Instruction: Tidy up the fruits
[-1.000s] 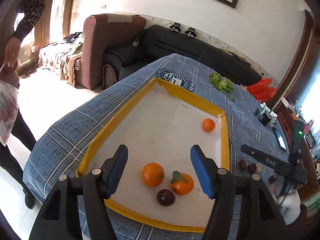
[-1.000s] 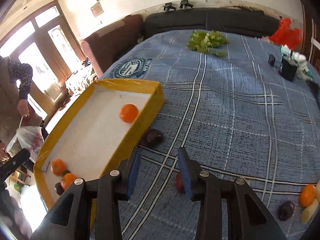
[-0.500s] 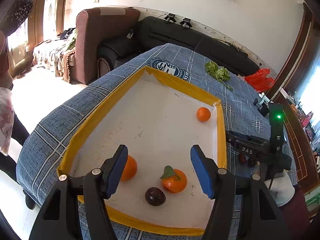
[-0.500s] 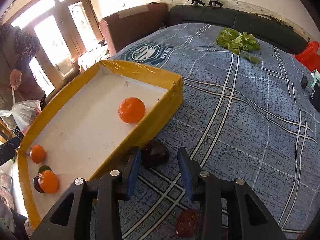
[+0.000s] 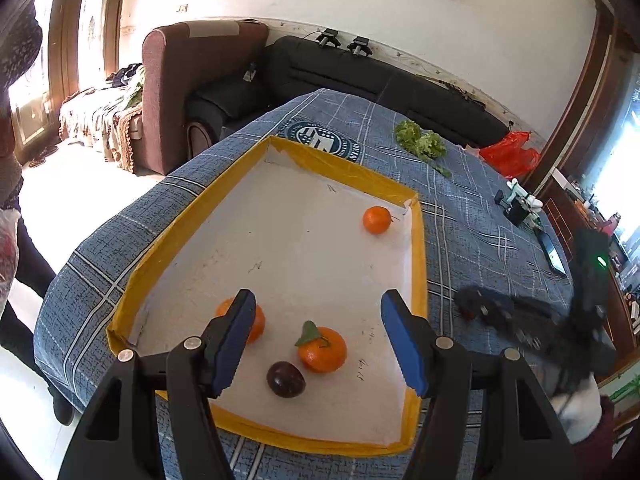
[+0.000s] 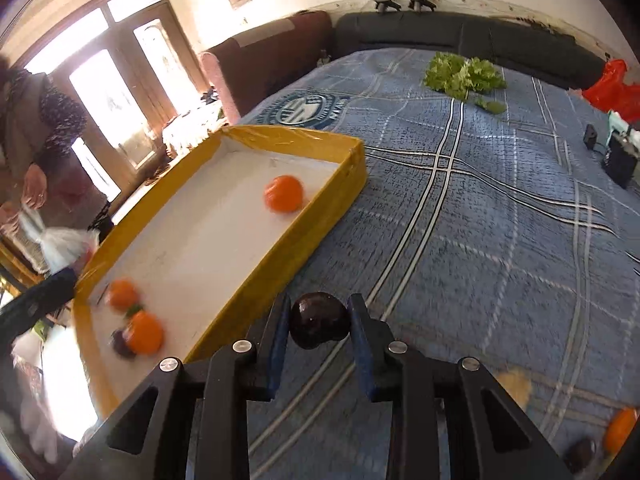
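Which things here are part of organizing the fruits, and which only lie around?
Job: tray, oranges, plum between right tool pads, plum in tray.
Lying about: lettuce, red bag, phone.

Motion-blurred right gripper [image 5: 520,320]

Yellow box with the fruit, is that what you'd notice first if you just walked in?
Probably, yes: the yellow box sits bright on the blue checked cloth, with three oranges and a dark plum on its white floor. Next you'd spot the right gripper closing around another dark plum, just outside the box wall.
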`<state>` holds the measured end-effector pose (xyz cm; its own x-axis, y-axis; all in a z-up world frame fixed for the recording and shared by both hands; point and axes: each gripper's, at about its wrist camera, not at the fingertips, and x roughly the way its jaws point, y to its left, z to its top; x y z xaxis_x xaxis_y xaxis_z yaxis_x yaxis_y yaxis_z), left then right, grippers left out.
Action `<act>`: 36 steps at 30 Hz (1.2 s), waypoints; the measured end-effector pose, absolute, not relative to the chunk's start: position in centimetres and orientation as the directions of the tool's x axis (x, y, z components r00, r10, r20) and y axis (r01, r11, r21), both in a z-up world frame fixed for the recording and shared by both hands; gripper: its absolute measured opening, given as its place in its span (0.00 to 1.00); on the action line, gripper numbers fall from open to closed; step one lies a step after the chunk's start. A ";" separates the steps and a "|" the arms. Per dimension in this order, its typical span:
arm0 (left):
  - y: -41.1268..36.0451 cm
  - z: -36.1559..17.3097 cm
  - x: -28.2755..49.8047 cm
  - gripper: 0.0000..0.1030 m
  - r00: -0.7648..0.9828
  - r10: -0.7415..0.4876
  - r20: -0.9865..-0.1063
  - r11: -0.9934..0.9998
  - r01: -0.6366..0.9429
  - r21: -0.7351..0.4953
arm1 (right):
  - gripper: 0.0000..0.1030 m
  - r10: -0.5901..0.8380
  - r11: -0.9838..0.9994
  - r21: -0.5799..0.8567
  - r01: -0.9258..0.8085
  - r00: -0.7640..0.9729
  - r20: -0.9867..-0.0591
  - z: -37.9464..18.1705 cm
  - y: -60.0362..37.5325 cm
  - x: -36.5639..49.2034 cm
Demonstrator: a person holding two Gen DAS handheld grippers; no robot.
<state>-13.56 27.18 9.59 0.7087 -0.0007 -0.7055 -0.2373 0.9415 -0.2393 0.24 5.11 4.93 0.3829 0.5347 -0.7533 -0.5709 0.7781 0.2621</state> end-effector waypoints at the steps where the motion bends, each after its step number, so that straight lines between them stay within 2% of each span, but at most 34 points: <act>1: 26.8 9.7 -13.7 0.63 0.710 -0.005 -0.704 0.943 -0.230 -0.239 | 0.32 0.536 0.774 0.256 -0.579 0.384 -0.752 5.3 4.5 -1.0; 6: 24.5 9.9 -13.9 0.63 0.714 -0.043 -0.699 0.950 -0.187 -0.249 | 0.32 0.495 0.797 0.192 -0.573 0.435 -0.752 5.4 1.6 -6.1; 13: 21.4 10.6 -15.2 0.65 0.718 -0.088 -0.690 0.962 -0.118 -0.245 | 0.33 0.445 0.828 0.156 -0.538 0.461 -0.768 3.2 1.6 -6.5; 18: 20.8 11.0 -16.0 0.66 0.724 -0.084 -0.685 0.965 -0.111 -0.236 | 0.33 0.469 0.825 0.191 -0.531 0.456 -0.757 3.4 1.0 -6.5; 24: 20.1 10.4 -15.9 0.67 0.717 -0.099 -0.690 0.965 -0.099 -0.241 | 0.49 0.502 0.849 0.253 -0.463 0.562 -0.657 6.9 -4.2 -7.5; 30: 17.8 9.1 -15.1 0.67 0.687 -0.151 -0.711 0.973 -0.023 -0.230 | 0.49 0.416 0.908 0.274 -0.316 0.612 -0.672 5.7 -10.0 -5.9; 36: 14.1 7.2 -14.2 0.67 0.643 -0.208 -0.737 0.975 0.073 -0.212 | 0.49 0.433 0.901 0.336 -0.273 0.580 -0.690 4.1 -11.3 -4.4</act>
<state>-14.21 14.05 7.25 0.6425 -0.2085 -0.7373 0.0726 0.9745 -0.2123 -4.40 -11.32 4.09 0.5798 0.4328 -0.6903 -0.2733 0.9015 0.3356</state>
